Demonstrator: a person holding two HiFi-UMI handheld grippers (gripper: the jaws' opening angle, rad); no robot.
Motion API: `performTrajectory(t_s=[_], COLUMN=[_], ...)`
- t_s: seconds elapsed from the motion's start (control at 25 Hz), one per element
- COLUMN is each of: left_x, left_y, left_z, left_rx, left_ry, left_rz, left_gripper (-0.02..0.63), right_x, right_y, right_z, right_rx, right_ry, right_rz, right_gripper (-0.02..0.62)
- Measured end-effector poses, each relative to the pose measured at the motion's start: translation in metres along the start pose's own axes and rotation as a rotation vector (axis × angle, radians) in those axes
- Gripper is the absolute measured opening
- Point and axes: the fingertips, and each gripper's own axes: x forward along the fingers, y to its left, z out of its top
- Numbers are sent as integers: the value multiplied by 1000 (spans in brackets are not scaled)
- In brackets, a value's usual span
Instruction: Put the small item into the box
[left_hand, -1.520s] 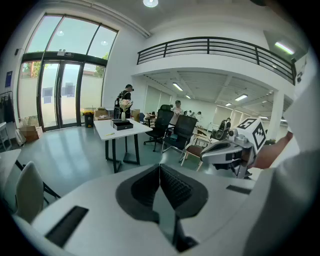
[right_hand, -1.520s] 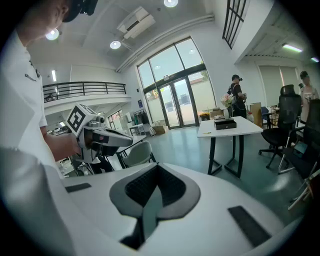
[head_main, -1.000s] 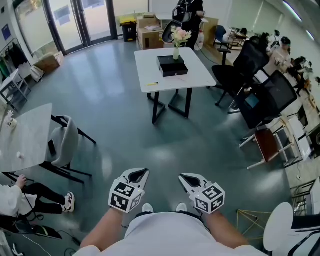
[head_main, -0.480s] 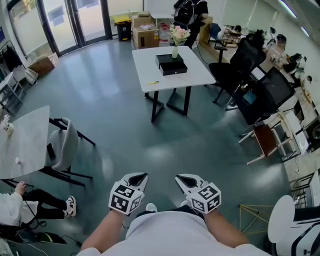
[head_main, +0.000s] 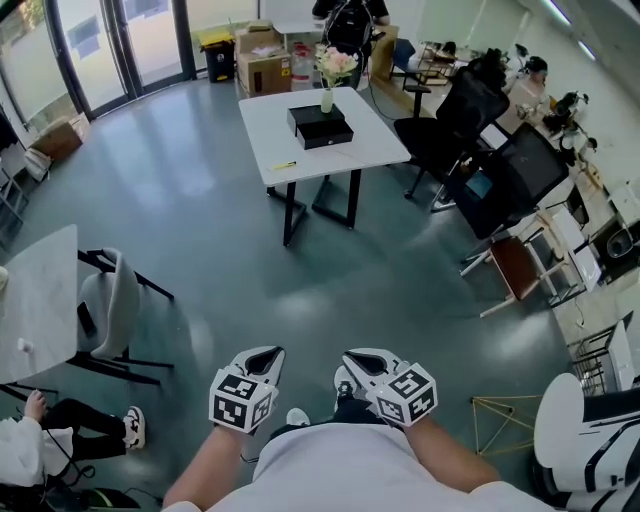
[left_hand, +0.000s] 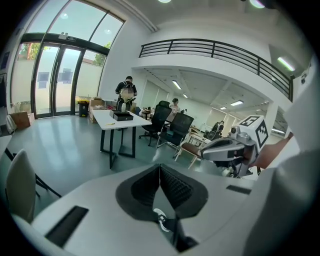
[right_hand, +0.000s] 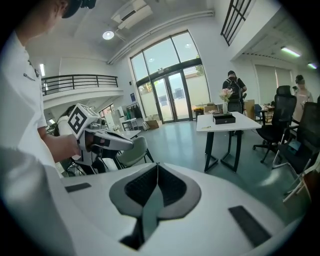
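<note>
The left tongs (head_main: 266, 356) and right tongs (head_main: 352, 358) are held clenched, empty, parted by floor (head_main: 300, 270) from the box (head_main: 320, 127) on the counter (head_main: 272, 135) ahead.

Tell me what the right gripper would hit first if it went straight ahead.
Probably nothing close: the right gripper faces open floor; the white table stands far off, right of its line.
</note>
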Motion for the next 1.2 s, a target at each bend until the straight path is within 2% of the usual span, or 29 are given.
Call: performTrajectory(t_s=[0.16, 0.44, 0.8, 0.96, 1.2], left_x=[24, 73, 160, 202, 243], left_y=[-2, 6, 8, 8, -6], left_z=[14, 42, 138, 155, 178], left_rx=[34, 41, 91, 72, 92], left_ry=[9, 66, 7, 26, 39], left_rz=[-18, 8, 49, 67, 40], left_gripper=[17, 17, 17, 17, 17], right_x=[4, 18, 27, 22, 23], right_y=[-24, -93, -196, -238, -285], right_z=[7, 37, 86, 86, 75], right_rx=[10, 33, 11, -3, 54], right_ry=[-15, -63, -99, -81, -46], right_rz=[-11, -6, 55, 64, 71], right_gripper=[17, 17, 17, 17, 17])
